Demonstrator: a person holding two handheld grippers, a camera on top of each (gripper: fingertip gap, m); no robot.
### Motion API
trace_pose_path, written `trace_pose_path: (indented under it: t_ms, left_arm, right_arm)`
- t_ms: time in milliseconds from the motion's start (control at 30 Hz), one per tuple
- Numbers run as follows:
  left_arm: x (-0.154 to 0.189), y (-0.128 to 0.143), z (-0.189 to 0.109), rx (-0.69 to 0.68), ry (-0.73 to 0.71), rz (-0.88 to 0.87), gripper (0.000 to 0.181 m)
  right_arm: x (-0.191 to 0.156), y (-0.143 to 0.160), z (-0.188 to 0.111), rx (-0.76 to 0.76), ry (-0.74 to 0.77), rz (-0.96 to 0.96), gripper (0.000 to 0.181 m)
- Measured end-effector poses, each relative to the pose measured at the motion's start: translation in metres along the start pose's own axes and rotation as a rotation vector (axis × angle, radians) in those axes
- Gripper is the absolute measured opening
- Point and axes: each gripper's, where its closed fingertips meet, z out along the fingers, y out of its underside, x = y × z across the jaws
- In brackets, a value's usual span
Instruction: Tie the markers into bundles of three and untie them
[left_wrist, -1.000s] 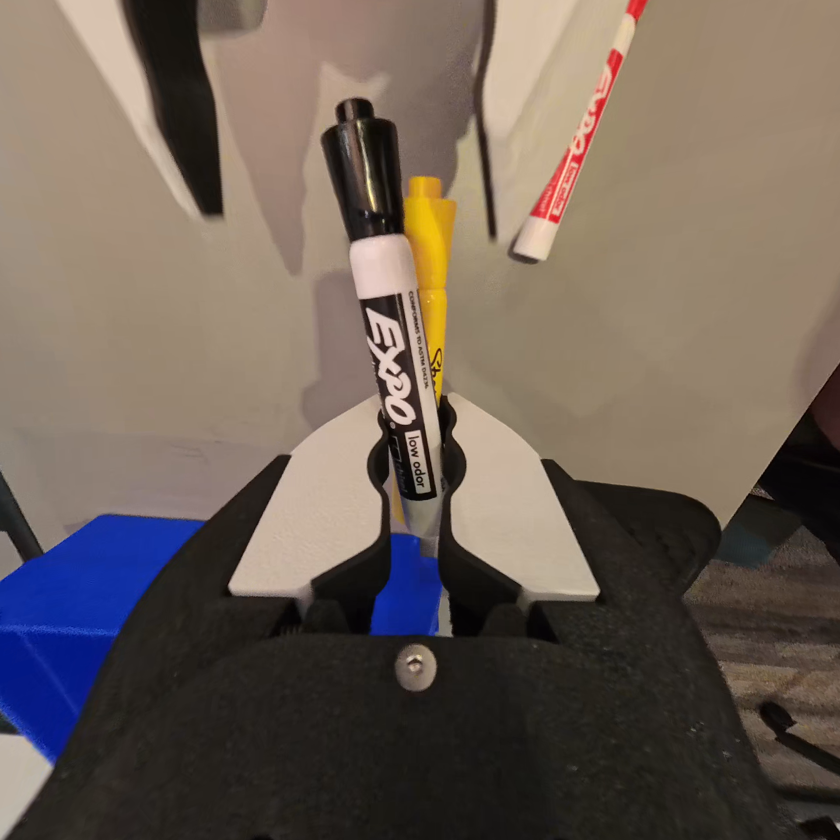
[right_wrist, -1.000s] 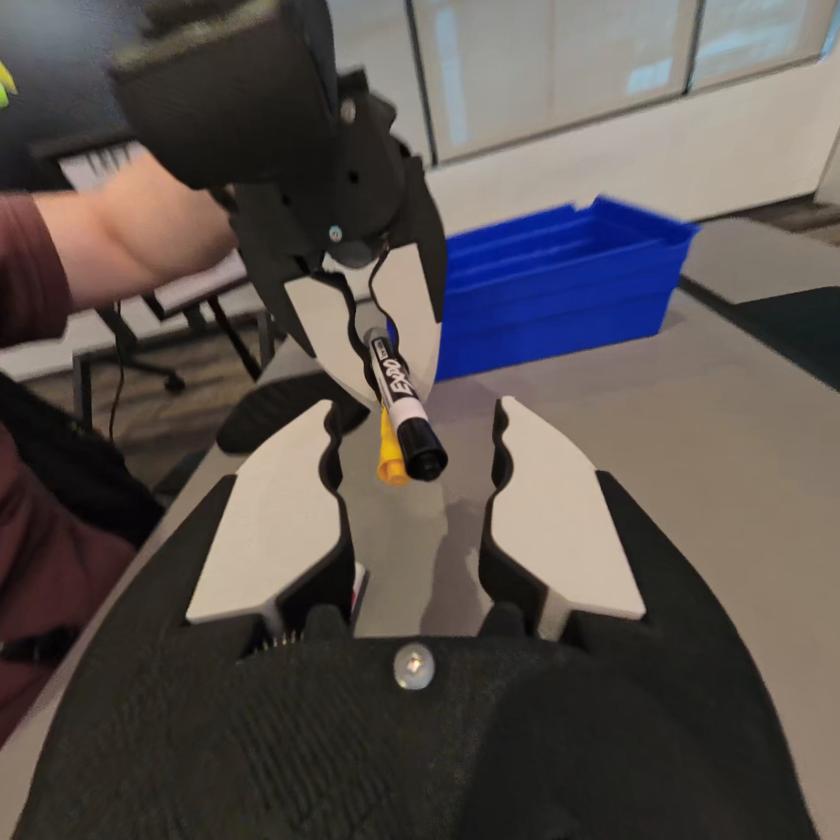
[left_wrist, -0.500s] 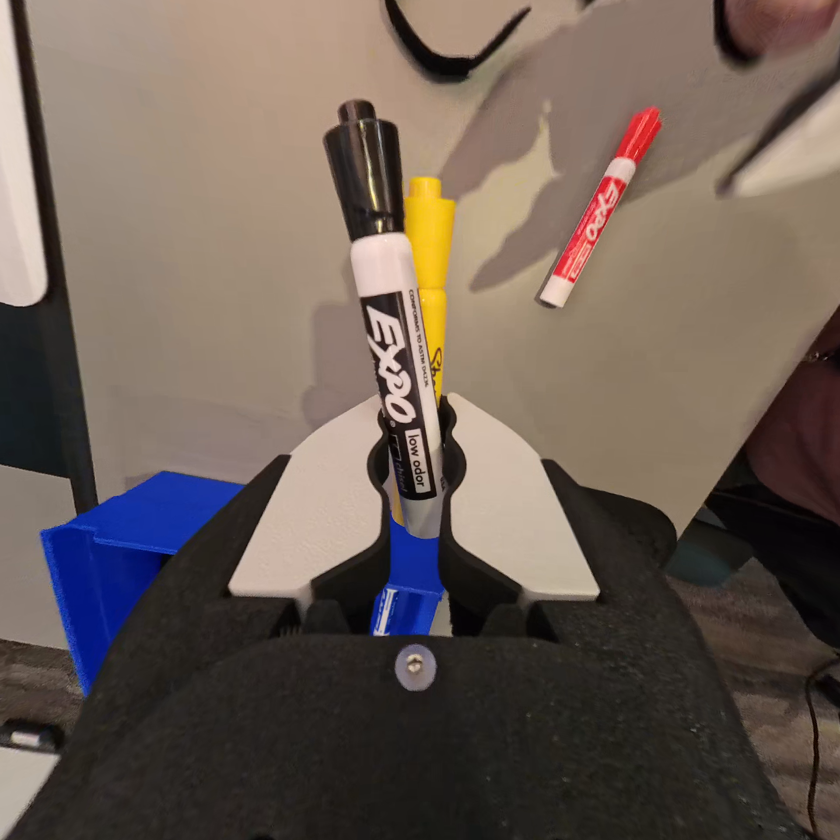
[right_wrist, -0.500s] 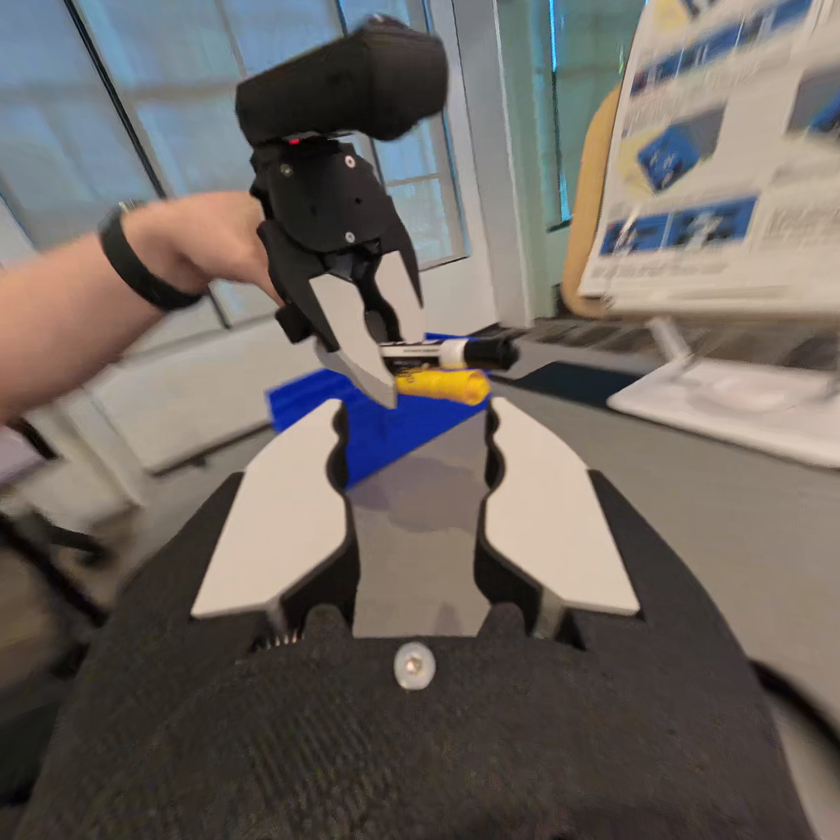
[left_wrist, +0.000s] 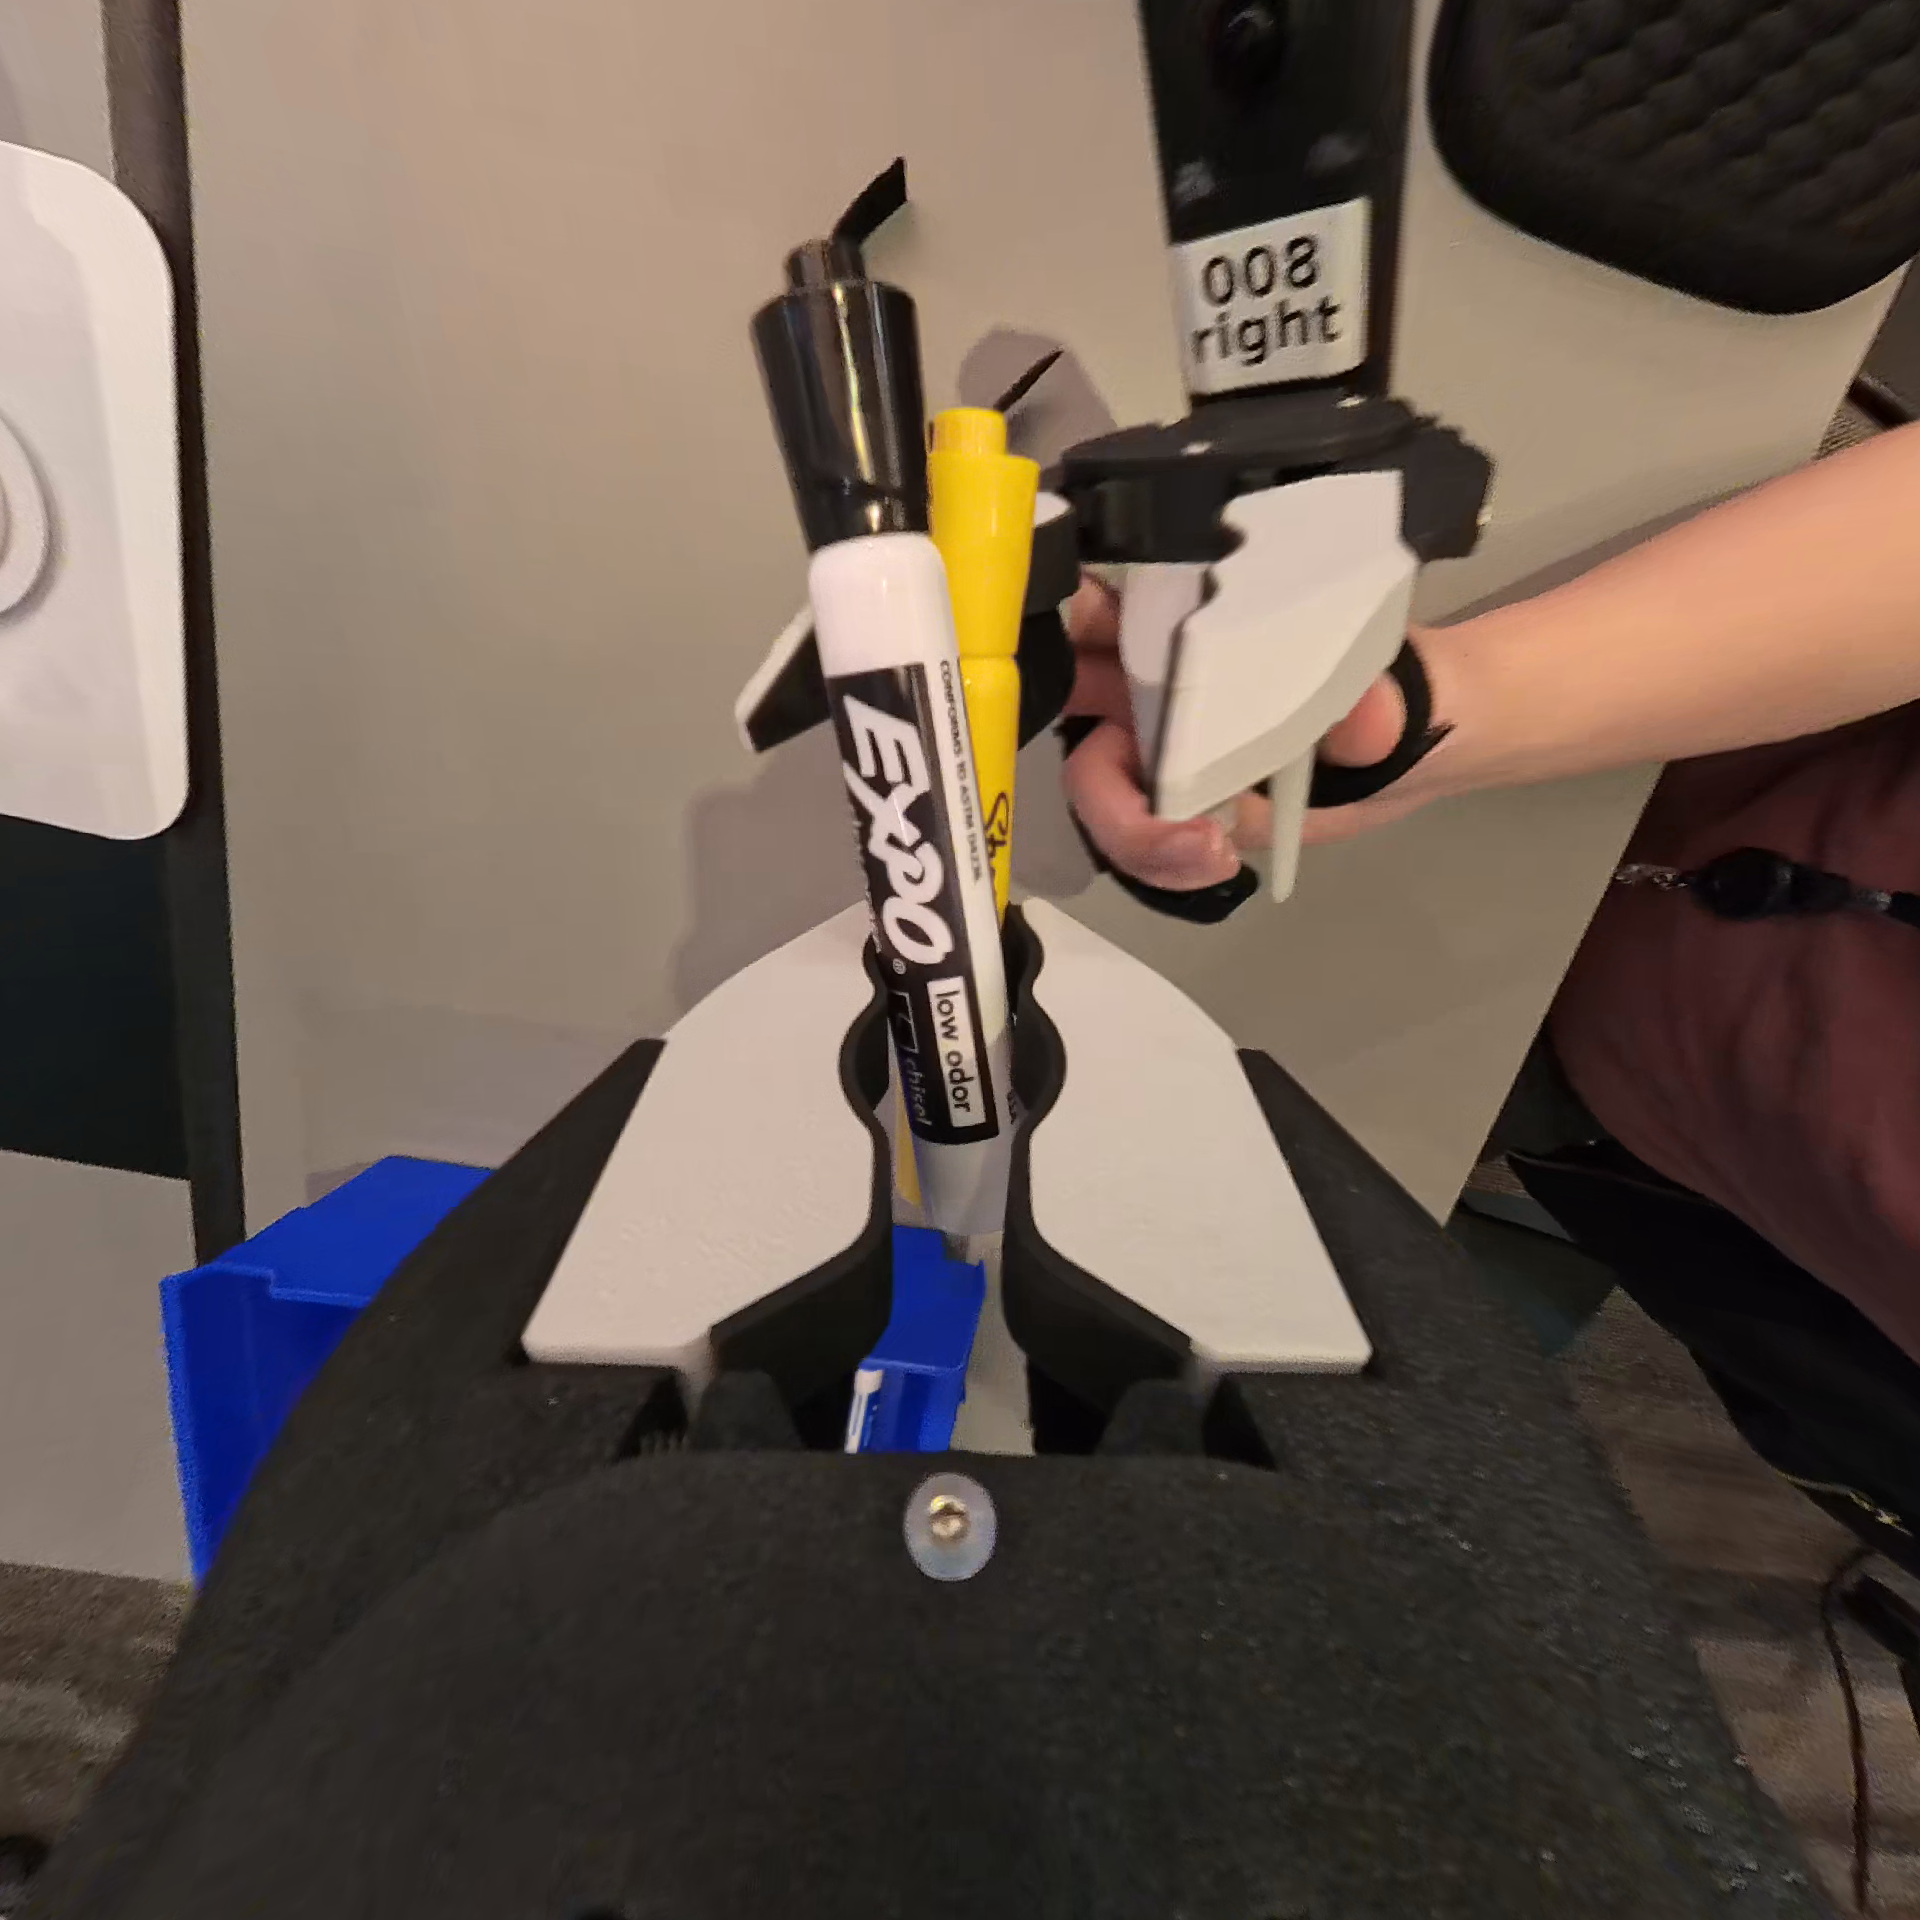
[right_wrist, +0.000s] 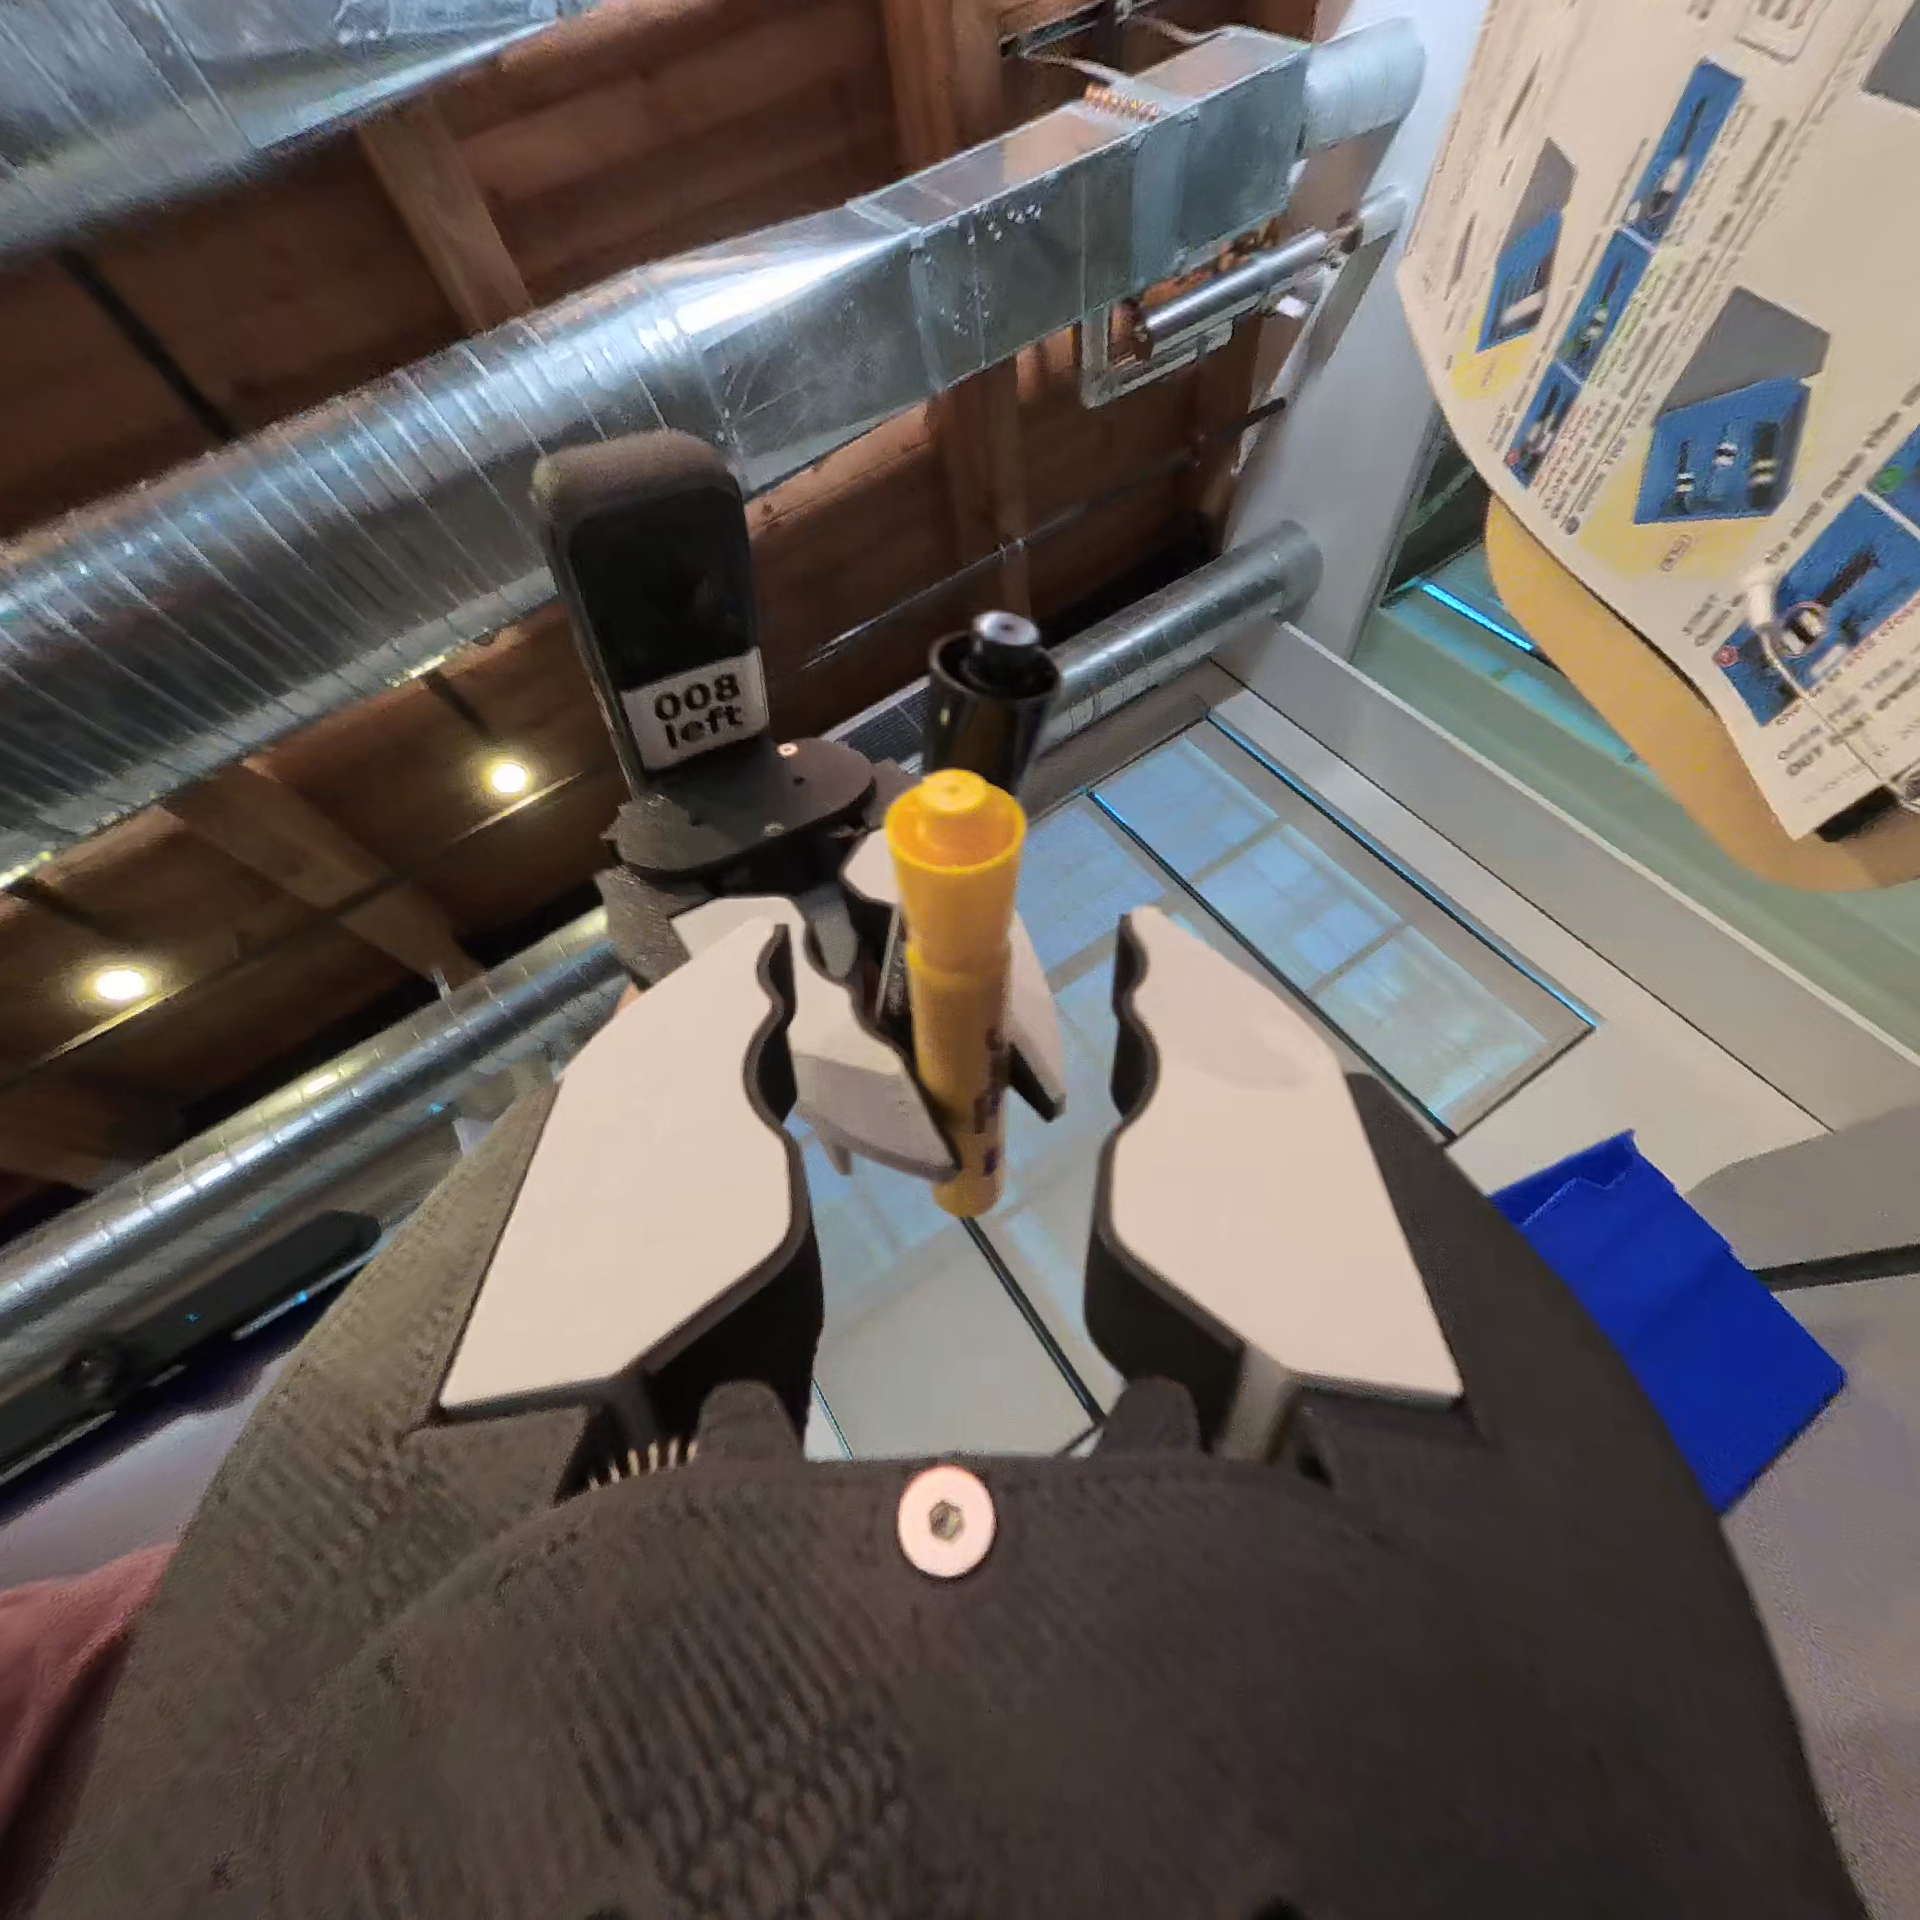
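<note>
My left gripper is shut on two markers held upright: a black-capped white marker and a yellow marker behind it. My right gripper is open and empty. The yellow marker and the black cap stand in line with its gap, at or just past its tips. In the left wrist view the right gripper is in a hand right of the markers, with one fingertip showing past them. The left gripper also shows in the right wrist view.
A blue bin stands at the near edge of the grey table; it also shows in the right wrist view. A thin black strip lies on the table. A person's sleeve is at the right. A poster hangs at the upper right. Some 4 centimetres of space lies between my two pairs of fingers.
My right gripper has come up close to the held markers, still open. Both views have swung, the right one upward. The red marker has gone out of view. My left grip is unchanged.
</note>
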Motion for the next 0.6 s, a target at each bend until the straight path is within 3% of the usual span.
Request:
trace_pose_path:
  t_ms: [67,167,233,433,600]
  left_arm:
    - [0.005,0.0,0.002,0.0,0.024,-0.001,0.019]
    - [0.011,0.004,0.005,-0.011,0.046,0.002,0.019]
    - [0.013,0.004,0.006,-0.004,0.059,-0.003,0.02]
    - [0.009,0.007,0.007,-0.013,0.045,0.016,0.02]
    - [0.01,0.021,0.012,-0.12,0.094,0.022,0.037]
  right_arm:
    - [0.0,0.003,0.005,-0.011,-0.03,-0.043,0.06]
    - [-0.009,-0.005,0.007,0.038,-0.11,-0.058,0.043]
    - [-0.007,-0.01,0.006,0.064,-0.138,-0.009,0.021]
    - [-0.004,-0.007,0.01,0.0,-0.184,0.072,0.02]
    - [0.001,-0.008,0.019,-0.072,-0.173,0.113,0.02]
